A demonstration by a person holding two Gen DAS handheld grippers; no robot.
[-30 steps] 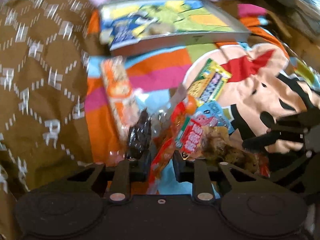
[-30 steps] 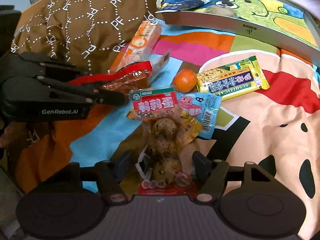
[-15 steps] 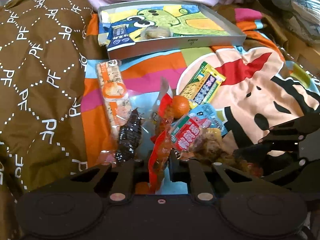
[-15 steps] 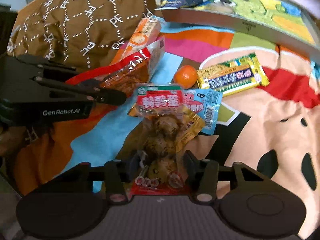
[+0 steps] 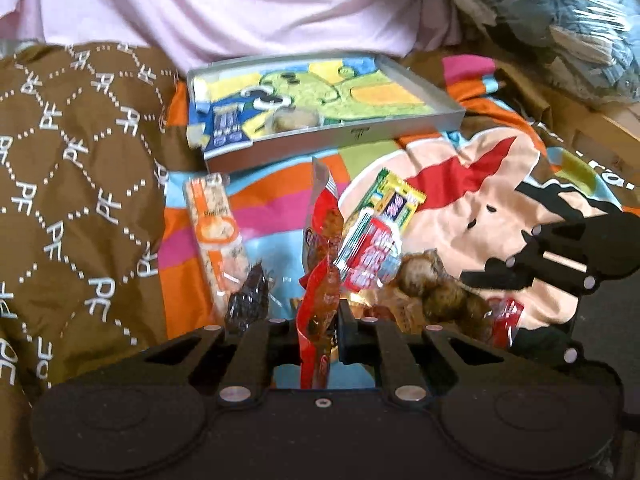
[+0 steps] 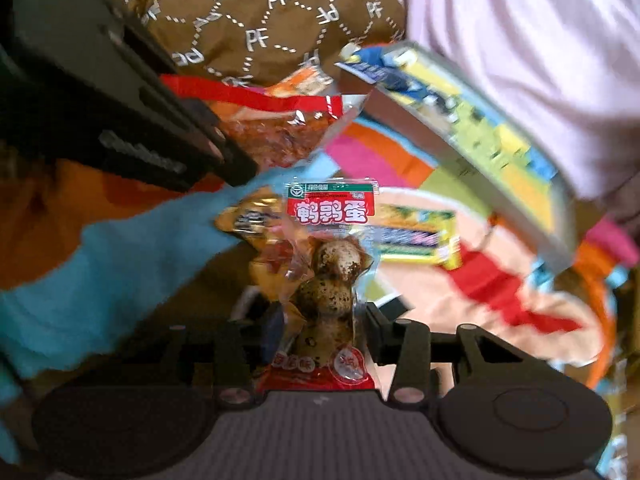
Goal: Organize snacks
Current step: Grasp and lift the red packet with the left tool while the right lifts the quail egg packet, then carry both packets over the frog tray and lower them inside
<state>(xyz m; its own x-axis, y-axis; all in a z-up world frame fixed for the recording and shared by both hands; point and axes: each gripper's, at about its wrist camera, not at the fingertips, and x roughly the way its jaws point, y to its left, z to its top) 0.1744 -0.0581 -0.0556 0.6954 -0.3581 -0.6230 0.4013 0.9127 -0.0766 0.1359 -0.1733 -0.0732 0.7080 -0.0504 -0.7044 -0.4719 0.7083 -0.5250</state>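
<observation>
In the left wrist view my left gripper is shut on a red clear snack packet, which stands upright between the pads. To its right my right gripper grips a quail egg pack with a red and white label. In the right wrist view my right gripper is shut on that quail egg pack, raised off the blanket. The left gripper enters from the upper left with the red packet. A grey tray with a cartoon lining lies beyond, holding a blue packet and a round pastry.
On the colourful blanket lie an orange biscuit bar, a dark wrapped snack, a yellow-green bar and a golden packet. A brown patterned quilt fills the left. Pink fabric rises behind the tray.
Both grippers closed on their packets and lifted them off the blanket. The right wrist view has rolled and swung toward the tray. The orange fruit is hidden now.
</observation>
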